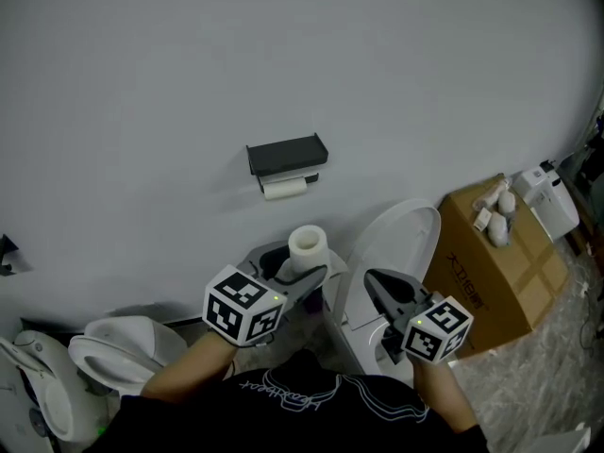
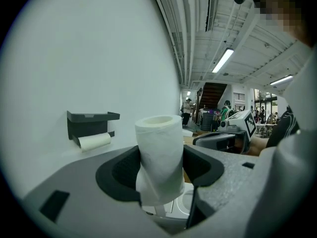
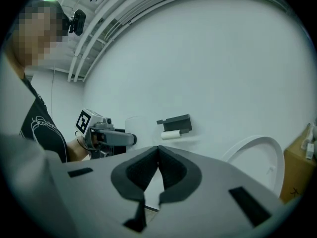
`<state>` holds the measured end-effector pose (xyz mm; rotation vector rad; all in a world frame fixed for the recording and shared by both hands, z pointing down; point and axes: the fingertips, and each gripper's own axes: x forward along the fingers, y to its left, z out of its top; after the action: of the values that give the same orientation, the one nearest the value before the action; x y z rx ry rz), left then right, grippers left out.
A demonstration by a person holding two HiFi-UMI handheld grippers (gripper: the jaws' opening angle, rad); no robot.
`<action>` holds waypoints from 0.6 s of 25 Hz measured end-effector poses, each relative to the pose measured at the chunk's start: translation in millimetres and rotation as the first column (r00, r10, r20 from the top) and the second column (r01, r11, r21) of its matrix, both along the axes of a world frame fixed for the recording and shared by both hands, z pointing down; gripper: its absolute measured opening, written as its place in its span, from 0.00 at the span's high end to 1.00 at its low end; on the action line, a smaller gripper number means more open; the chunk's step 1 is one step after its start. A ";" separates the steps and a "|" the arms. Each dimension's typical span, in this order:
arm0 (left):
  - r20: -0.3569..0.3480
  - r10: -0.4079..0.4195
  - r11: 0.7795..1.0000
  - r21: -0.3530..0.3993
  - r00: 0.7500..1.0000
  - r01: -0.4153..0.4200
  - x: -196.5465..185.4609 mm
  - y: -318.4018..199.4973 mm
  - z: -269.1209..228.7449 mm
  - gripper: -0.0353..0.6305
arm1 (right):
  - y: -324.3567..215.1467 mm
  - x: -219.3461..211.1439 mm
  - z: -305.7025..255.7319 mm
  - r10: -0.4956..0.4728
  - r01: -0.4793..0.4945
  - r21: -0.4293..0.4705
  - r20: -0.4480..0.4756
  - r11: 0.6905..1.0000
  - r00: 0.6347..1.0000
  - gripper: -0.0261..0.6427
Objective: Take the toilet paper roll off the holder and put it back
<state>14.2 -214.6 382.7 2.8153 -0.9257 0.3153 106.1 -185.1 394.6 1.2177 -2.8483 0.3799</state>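
A black wall holder (image 1: pixel 286 156) carries a small white roll (image 1: pixel 284 189) on its bar below the shelf. My left gripper (image 1: pixel 304 264) is shut on a second toilet paper roll (image 1: pixel 307 246), which stands upright between the jaws, below and slightly right of the holder. In the left gripper view this held roll (image 2: pixel 159 157) fills the jaw gap, with the holder (image 2: pixel 91 123) off to the left. My right gripper (image 1: pixel 377 286) hovers to the right, with its jaws shut and empty (image 3: pixel 158 148). In its view the holder (image 3: pixel 176 123) lies ahead and the left gripper (image 3: pixel 106 135) at left.
A white toilet with its lid raised (image 1: pixel 396 243) stands below the grippers. A cardboard box (image 1: pixel 495 272) with small white items on top sits to the right, beside a white appliance (image 1: pixel 549 198). Another toilet (image 1: pixel 118 347) is at lower left.
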 end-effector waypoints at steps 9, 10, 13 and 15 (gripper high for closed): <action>-0.023 -0.010 0.998 0.061 1.000 0.011 -2.4 -39.2 -40.4 0.55 | -30.7 -0.2 -6.8 -0.010 0.010 0.001 0.006 1.000 1.000 0.96; -0.025 -0.010 0.998 0.068 1.000 0.012 -2.3 -43.7 -44.9 0.55 | -34.3 0.5 -8.4 -0.010 0.010 0.004 0.004 1.000 1.000 0.96; -0.032 -0.011 0.996 0.088 0.999 0.014 -1.6 -57.4 -57.2 0.55 | -46.9 1.5 -12.8 -0.012 0.012 0.012 -0.003 1.000 1.000 0.96; -0.031 -0.009 0.995 0.104 0.999 0.012 -1.2 -67.0 -65.3 0.55 | -55.5 1.5 -15.5 -0.011 0.011 0.018 -0.004 1.000 1.000 0.96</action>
<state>13.0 -281.6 317.4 2.8994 -0.9768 0.2282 107.5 -240.6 379.2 1.2036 -2.8604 0.3512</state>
